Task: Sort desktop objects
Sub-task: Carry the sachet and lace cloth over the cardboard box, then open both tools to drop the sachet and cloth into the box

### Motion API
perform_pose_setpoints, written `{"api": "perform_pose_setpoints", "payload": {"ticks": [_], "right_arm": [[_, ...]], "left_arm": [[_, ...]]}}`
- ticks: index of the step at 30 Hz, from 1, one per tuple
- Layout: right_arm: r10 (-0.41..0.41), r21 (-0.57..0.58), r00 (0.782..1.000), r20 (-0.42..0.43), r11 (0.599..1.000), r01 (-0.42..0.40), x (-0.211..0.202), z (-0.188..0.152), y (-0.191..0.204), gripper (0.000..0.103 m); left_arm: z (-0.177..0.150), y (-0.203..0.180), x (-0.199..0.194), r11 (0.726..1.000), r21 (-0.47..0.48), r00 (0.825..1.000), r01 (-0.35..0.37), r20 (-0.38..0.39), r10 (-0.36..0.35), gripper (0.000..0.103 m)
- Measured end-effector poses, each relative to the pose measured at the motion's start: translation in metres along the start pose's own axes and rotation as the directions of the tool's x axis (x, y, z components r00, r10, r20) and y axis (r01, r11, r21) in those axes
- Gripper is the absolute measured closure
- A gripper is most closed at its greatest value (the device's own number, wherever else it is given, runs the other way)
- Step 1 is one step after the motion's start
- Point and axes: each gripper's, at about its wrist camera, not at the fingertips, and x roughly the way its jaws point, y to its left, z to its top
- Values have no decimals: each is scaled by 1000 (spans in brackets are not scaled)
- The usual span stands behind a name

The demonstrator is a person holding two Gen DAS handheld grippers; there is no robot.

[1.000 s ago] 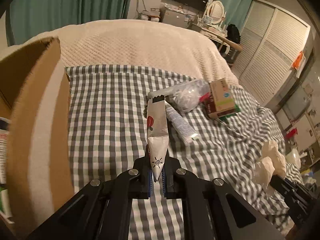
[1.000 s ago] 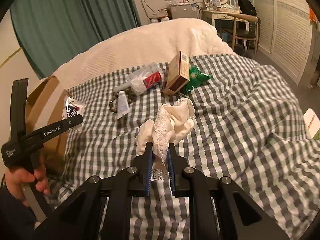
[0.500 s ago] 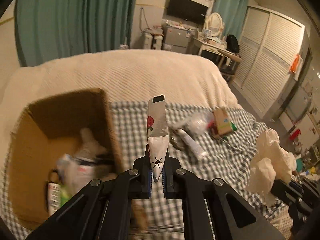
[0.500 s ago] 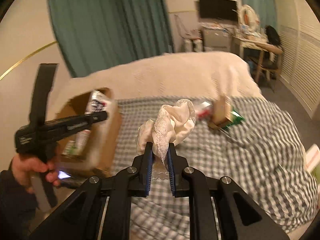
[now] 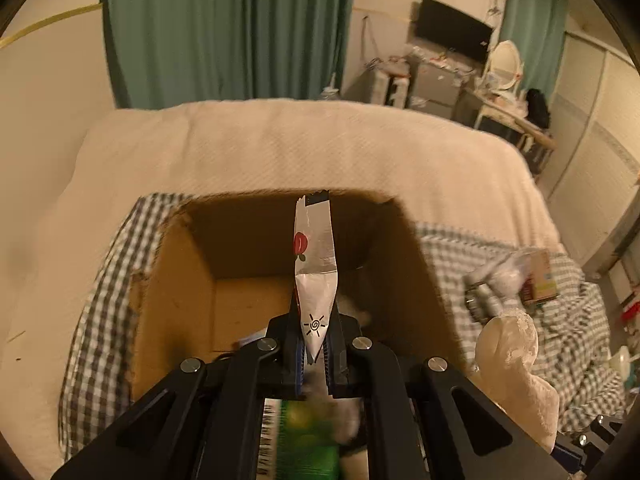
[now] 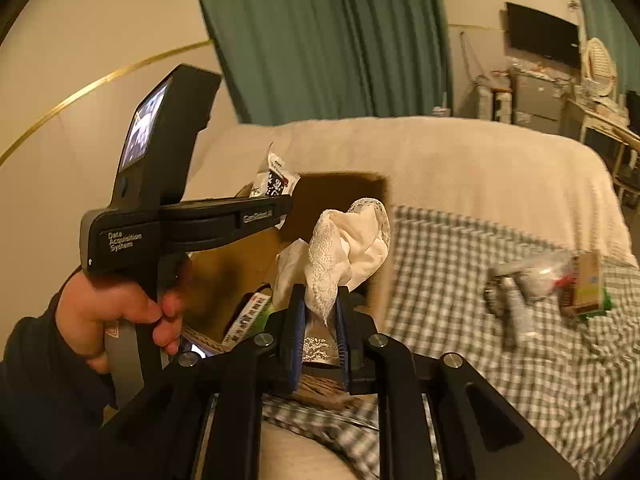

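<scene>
Over the open cardboard box [image 5: 188,304] on the bed is where I have both loads right now. My left hand-held gripper [image 5: 314,356] is pressed together on the bottom corner of a silver snack sachet [image 5: 314,264], and my right hand-held gripper [image 6: 320,316] is pinching a bunched cream lace cloth [image 6: 348,248] near its lower end. I judge this to be the delivery step of the sorting: both things are carried to the box and neither is released yet. The sachet stands nearly upright from the jaws, its long axis running away from the camera with the torn black-edged top pointing toward the far wall of the box and the pinched corner nearest me; it hangs above the box opening, not touching the cardboard. The cloth rises loosely out of the right jaws, its folds flopping toward the box's near right corner, just beside the rim. In the box I can make out a green packet [image 5: 308,440], blurred. Next, I think, each gripper needs lowering a little into the opening and spreading so the load drops clear of the rim. The cloth may snag on the pads. A tube [image 6: 518,308] and a small carton [image 6: 588,284] still lie on the checked blanket [image 6: 460,280], well apart from the box.
</scene>
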Motion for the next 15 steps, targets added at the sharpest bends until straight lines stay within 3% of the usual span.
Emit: {"api": "perform_pose_setpoints", "payload": {"ticks": [4, 6, 7, 9, 11, 15], "right_arm": [[45, 8, 998, -38, 999, -45, 26, -3, 10, 88], [49, 9, 997, -54, 999, -48, 35, -6, 8, 75], [46, 4, 997, -61, 999, -45, 37, -7, 8, 72], [38, -9, 997, -66, 999, -39, 36, -13, 5, 68], [36, -5, 997, -65, 999, -36, 33, -16, -1, 59], [18, 9, 999, -30, 1000, -18, 9, -25, -17, 59]], "left_arm": [[-13, 15, 18, 1000, -11, 999, -26, -48, 25, 95], [-17, 15, 25, 999, 5, 997, -51, -63, 51, 92], [-19, 13, 26, 998, 11, 996, -59, -68, 59, 87], [-22, 12, 33, 998, 9, 994, -60, -87, 60, 58], [-24, 11, 33, 998, -12, 994, -67, -90, 65, 41], [-25, -1, 24, 998, -22, 996, -53, -70, 52, 34]]}}
